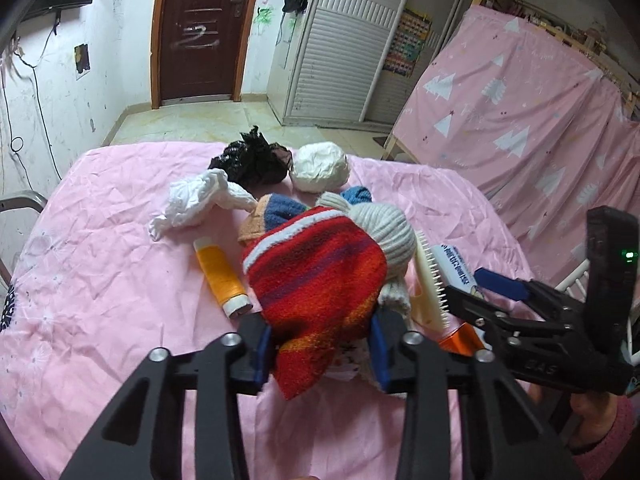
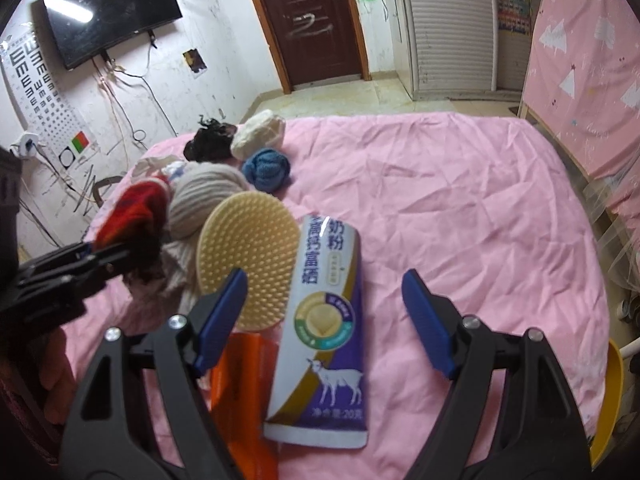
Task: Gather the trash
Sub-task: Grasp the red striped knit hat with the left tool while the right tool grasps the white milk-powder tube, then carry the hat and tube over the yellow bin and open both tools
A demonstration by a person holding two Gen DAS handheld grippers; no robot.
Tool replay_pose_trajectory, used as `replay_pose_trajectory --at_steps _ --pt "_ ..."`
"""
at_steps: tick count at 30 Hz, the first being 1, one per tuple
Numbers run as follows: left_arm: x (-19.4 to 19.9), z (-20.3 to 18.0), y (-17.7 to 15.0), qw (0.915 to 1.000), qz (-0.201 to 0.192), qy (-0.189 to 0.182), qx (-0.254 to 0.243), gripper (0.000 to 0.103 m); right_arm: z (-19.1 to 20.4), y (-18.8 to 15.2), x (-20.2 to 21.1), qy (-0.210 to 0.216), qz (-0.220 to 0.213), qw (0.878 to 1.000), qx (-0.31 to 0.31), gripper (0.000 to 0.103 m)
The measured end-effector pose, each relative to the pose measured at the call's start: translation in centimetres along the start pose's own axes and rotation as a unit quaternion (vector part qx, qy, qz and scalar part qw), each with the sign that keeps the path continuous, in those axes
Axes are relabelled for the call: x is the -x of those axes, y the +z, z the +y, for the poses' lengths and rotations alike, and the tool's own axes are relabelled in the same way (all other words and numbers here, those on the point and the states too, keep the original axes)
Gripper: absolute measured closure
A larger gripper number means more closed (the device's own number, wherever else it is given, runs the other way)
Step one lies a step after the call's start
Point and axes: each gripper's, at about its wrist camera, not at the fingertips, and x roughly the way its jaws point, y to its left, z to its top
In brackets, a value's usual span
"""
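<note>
- My left gripper (image 1: 320,344) has its blue pads closed on the red striped knit piece (image 1: 316,280), pinching the fabric from both sides at the near end of the pile.
- My right gripper (image 2: 324,320) stands wide open with nothing gripped; the purple-and-white milk powder sachet (image 2: 324,320) lies flat on the pink sheet (image 2: 480,220) between its fingers, nearer the left pad, and neither pad presses on it.
- An orange wrapper (image 2: 240,392) lies just beside the sachet, partly under my right gripper's left finger.
- A cream bristled brush (image 2: 248,256) leans against the sachet's upper left edge, with a grey ribbed knit ball (image 2: 204,196) behind it.
- From the left wrist view, an orange thread spool (image 1: 220,276) lies just left of the red knit piece.
- Farther back sit the crumpled white plastic bag (image 1: 200,200), the black plastic bag (image 1: 252,160) and the white paper ball (image 1: 320,168), close together near the far edge of the sheet.
- A blue knit ball (image 2: 266,170) rests just in front of the paper ball.
- A hand in a pink sleeve (image 1: 600,420) holds the right gripper's handle at the lower right.
</note>
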Motion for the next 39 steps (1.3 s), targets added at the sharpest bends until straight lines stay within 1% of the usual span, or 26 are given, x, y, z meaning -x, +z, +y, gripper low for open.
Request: replay_pose_trajectory --at_steps 2,4,6,7,8,15,18,23,31,35,39 --pt "0.3 0.1 0.0 1.0000 -0.002 -0.003 0.004 0.078 -0.2 0.1 -0.1 0.006 0.001 1.000 -0.006 0.028" --pt "0.6 0.2 0.0 1.0000 -0.004 -0.006 0.007 0.078 -0.3 0.1 -0.1 0.013 -0.001 1.000 -0.011 0.047" --pt "1.0 0.2 0.0 0.9999 -0.009 -0.006 0.008 0.078 -0.3 0.0 -0.1 0.013 0.000 1.000 -0.011 0.063" --pt "1.3 0.2 0.0 0.9999 -0.010 -0.006 0.008 0.078 -0.3 0.0 0.0 0.015 0.000 1.000 -0.010 0.068" --pt "1.5 0.2 0.1 0.9999 -0.013 -0.007 0.007 0.078 -0.2 -0.1 0.2 0.014 -0.005 1.000 -0.007 0.070" --pt "3.6 -0.7 0.0 0.9995 -0.032 -0.003 -0.001 0.078 -0.2 -0.3 2.7 0.021 -0.043 0.999 -0.008 0.073" --pt "4.5 -1.5 0.1 0.9990 -0.043 -0.002 -0.008 0.078 -0.7 -0.4 4.4 0.023 -0.069 0.997 -0.015 0.073" --pt "6.5 -3.1 0.0 0.9975 -0.067 -0.012 -0.021 0.078 -1.8 -0.7 6.7 0.022 -0.096 0.995 -0.025 0.073" --pt "7.6 -7.3 0.0 0.9950 -0.079 -0.030 -0.053 0.078 -5.1 -2.1 9.9 0.014 -0.131 0.990 -0.054 0.073" --pt "7.7 -9.9 -0.3 0.9927 -0.079 -0.056 -0.072 0.078 -7.2 -3.1 11.6 0.004 -0.150 0.986 -0.071 0.073" --pt "7.3 -12.9 -0.6 0.9895 -0.074 -0.073 -0.100 0.078 -9.4 -3.9 13.1 -0.006 -0.165 0.982 -0.088 0.073"
